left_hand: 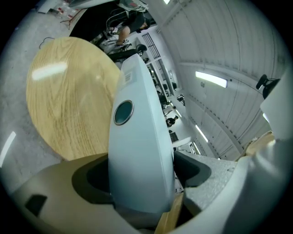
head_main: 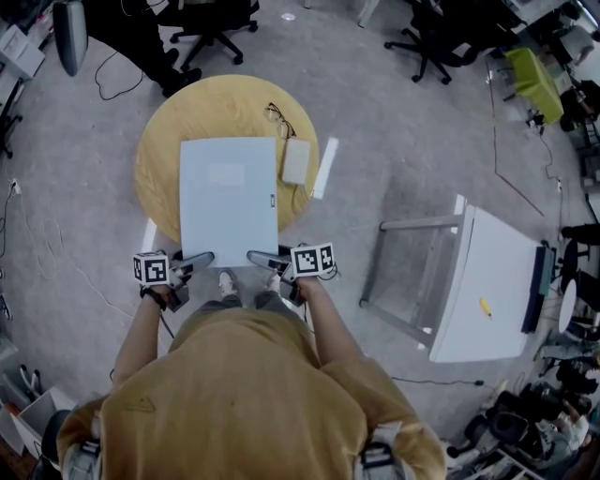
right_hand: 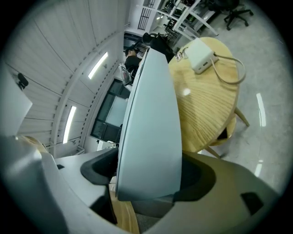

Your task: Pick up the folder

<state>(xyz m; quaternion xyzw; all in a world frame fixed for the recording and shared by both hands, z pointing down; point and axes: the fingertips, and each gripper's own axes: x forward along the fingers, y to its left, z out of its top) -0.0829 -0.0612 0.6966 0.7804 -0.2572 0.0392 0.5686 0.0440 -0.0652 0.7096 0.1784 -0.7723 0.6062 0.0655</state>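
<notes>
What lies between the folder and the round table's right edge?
A white adapter box lies there, beside the folder, on the table; eyeglasses sit just beyond it. The head view shows this.

1. Open-plan office doubling as a lab floor, viewed steeply from above.
2. Black swivel chairs (head_main: 211,28) at the far edge, beside more rolling seats (head_main: 436,42) and a lime-green one (head_main: 534,80).
3. Bare grey floor (head_main: 394,141) crossed by loose cables (head_main: 436,381).
4. Round wooden table (head_main: 164,150) carrying spectacles (head_main: 278,117) and a white power adapter (head_main: 295,161); nearby, a white table (head_main: 487,291) on a metal frame.
5. Dense clutter of equipment (head_main: 525,417) packed into one corner.
6. Overhead, long strip lights (left_hand: 210,78) on a pale panelled ceiling, with rows of workstations (left_hand: 160,77) receding behind.
</notes>
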